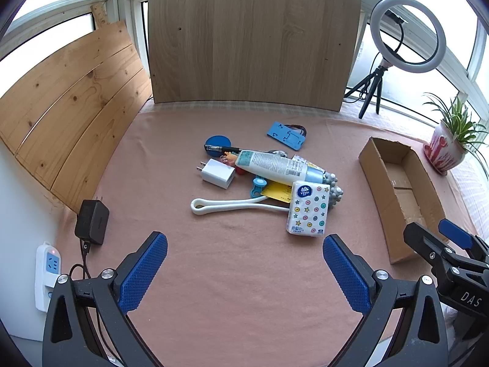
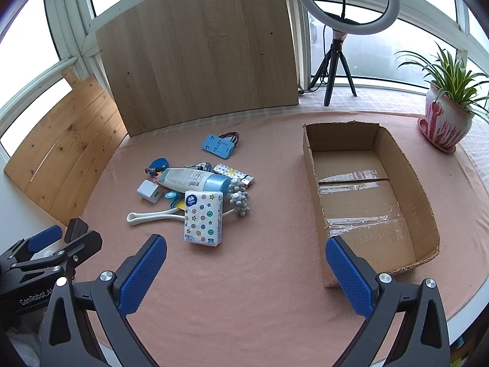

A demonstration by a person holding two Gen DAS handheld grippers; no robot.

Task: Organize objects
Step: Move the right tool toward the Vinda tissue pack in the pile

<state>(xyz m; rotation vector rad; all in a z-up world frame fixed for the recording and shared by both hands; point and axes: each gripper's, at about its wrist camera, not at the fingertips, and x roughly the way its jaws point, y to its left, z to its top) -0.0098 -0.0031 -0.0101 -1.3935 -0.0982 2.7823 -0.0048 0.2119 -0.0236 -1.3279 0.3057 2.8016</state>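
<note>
A pile of small objects lies mid-table on the pink cloth: a tissue pack (image 1: 308, 208) (image 2: 203, 217), a white and blue lotion bottle (image 1: 275, 166) (image 2: 192, 179), a white charger plug (image 1: 217, 173) (image 2: 149, 191), a white loop handle (image 1: 232, 205) (image 2: 149, 215), a grey knobbly toy (image 2: 240, 197) and a blue phone stand (image 1: 285, 134) (image 2: 218, 146). An empty cardboard box (image 1: 377, 180) (image 2: 314, 189) stands to the right. My left gripper (image 1: 244, 272) is open and empty, short of the pile. My right gripper (image 2: 246, 272) is open and empty, between pile and box.
Wooden boards (image 1: 244, 36) lean at the back and left. A ring light on a tripod (image 2: 339, 46) and a potted plant (image 2: 446, 116) stand at the back right. A black adapter (image 1: 91, 221) and a white power strip (image 1: 47, 275) lie at the left edge.
</note>
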